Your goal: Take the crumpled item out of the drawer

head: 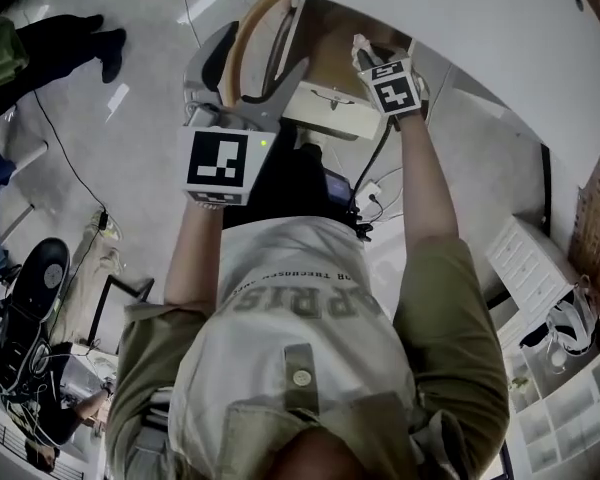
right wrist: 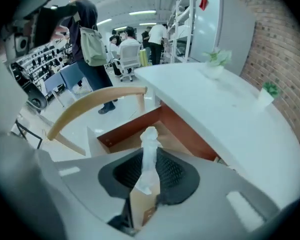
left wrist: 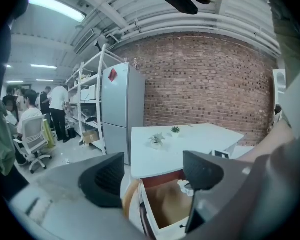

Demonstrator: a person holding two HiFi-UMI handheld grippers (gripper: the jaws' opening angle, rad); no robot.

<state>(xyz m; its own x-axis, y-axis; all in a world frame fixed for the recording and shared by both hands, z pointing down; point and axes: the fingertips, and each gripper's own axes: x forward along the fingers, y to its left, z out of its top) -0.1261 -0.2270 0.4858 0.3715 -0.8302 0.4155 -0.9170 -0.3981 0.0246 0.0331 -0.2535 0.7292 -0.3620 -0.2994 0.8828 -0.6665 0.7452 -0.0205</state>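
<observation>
While your left gripper [left wrist: 155, 176] hangs released and empty over the open drawer [left wrist: 167, 204], jaws apart, your right gripper [right wrist: 149, 171] clenched on the crumpled white paper [right wrist: 150, 141], paper pinched upright between its jaws, above the drawer interior.

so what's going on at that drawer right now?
A person is working two handheld grippers at the open drawer under the white table. The right gripper is shut on the crumpled item, a white wad pinched between its pads and held above the drawer opening. The left gripper is open with nothing between its jaws. The item looks clear of the drawer and is not yet set down.
</observation>
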